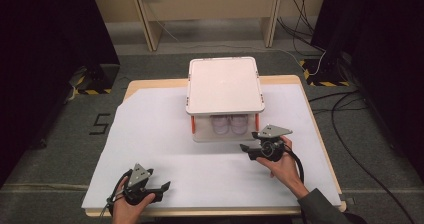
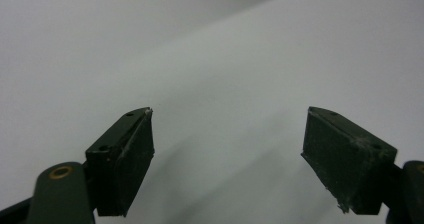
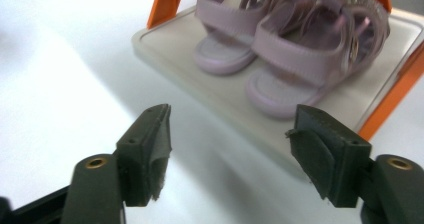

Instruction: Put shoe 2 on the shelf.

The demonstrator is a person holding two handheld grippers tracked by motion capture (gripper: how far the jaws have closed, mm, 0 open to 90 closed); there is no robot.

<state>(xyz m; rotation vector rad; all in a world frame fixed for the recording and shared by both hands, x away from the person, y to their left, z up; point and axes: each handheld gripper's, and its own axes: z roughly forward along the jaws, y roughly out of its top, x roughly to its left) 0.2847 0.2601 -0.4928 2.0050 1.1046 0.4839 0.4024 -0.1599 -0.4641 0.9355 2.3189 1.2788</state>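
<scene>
Right gripper [image 3: 227, 134]: jaws apart, nothing between them.
Sandals [image 3: 290, 44]: a lilac pair just ahead of the right jaws, side by side on the lower shelf [image 3: 165, 46] of a white rack [image 1: 225, 84] with orange posts.
Left gripper [image 2: 227, 154]: jaws wide apart over bare white tabletop [image 1: 165, 134], well apart from the rack.

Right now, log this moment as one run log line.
left gripper: open, empty, over white sheet | right gripper: open, empty, facing sandals | sandals: paired on rack lower shelf
</scene>
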